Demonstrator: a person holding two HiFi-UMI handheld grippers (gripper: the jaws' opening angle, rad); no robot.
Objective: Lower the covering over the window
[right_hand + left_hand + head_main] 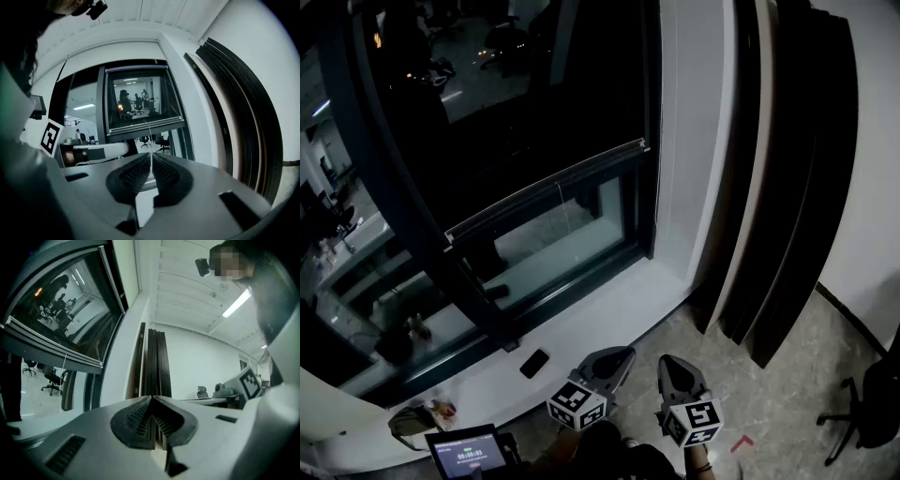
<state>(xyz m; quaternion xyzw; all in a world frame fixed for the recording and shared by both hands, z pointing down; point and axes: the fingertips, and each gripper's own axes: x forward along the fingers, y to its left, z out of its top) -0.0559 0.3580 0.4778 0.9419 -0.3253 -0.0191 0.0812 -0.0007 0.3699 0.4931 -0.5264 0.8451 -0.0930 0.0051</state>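
The window's dark roller covering (516,84) hangs partway down, and its grey bottom rail (548,187) crosses the pane at a slant. A thin pull cord (560,202) dangles from the rail. In the left gripper view the rail (51,350) shows at the upper left; in the right gripper view the rail (143,125) is straight ahead with the cord (149,131) below it. My left gripper (619,356) and right gripper (672,364) sit low, near my body and well short of the window. Both are level, with jaws shut and nothing between them, as seen for the left gripper (151,399) and the right gripper (151,157).
A white sill (609,309) runs under the window with a dark phone (534,362) on it. Tall black panels (778,187) lean against the wall on the right. A small screen device (469,455) lies at the lower left. An office chair (862,412) stands at the right edge.
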